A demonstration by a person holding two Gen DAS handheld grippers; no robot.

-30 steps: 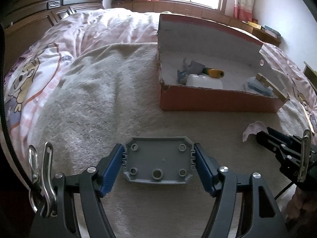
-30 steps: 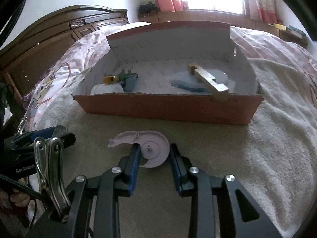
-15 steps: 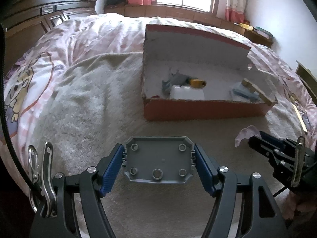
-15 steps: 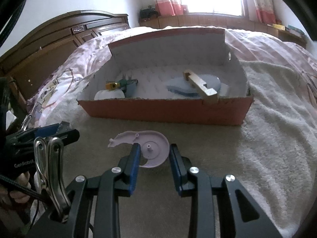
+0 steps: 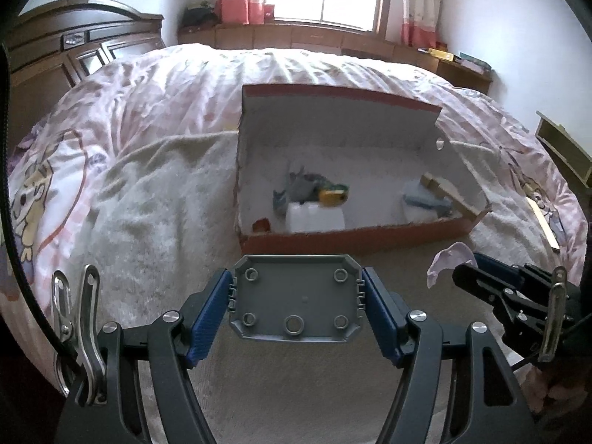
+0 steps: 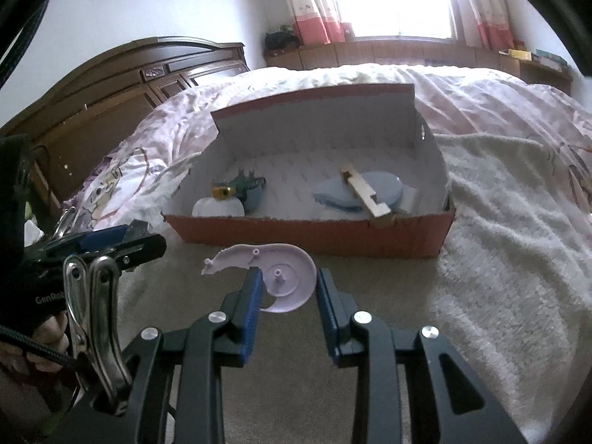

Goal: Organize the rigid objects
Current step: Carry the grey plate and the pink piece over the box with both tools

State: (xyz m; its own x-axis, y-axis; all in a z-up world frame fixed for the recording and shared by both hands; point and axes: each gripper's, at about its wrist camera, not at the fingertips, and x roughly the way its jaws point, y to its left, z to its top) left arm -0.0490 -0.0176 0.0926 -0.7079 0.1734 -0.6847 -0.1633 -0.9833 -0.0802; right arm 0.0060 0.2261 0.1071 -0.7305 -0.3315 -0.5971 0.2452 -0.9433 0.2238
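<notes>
With both loads held above the beige blanket (image 5: 155, 199) spread over the bed, the two hand-held grippers face the open red cardboard box (image 6: 307, 235) that stands just beyond them on that blanket. Spread wide, the left gripper (image 5: 296, 307) has its jaws clamped on the two short ends of a grey plastic plate (image 5: 296, 301) moulded with round bosses; the right gripper (image 6: 288, 290), its jaws set far narrower, pinches a thin lilac spiral-shaped housing (image 6: 285, 277) across its round body, the pointed tail sticking out to the left. Both pieces look light, stiff and smooth, so a slip is likelier than a break, and the flat edges already gripped seem the soundest hold; the lilac shell's thin tail looks the part most apt to snap. Already in the box are a white container (image 6: 218, 208), a yellow-capped piece (image 6: 222, 192), a pale blue part (image 6: 362, 192) and a wooden strip (image 6: 364, 194) lying across it.
</notes>
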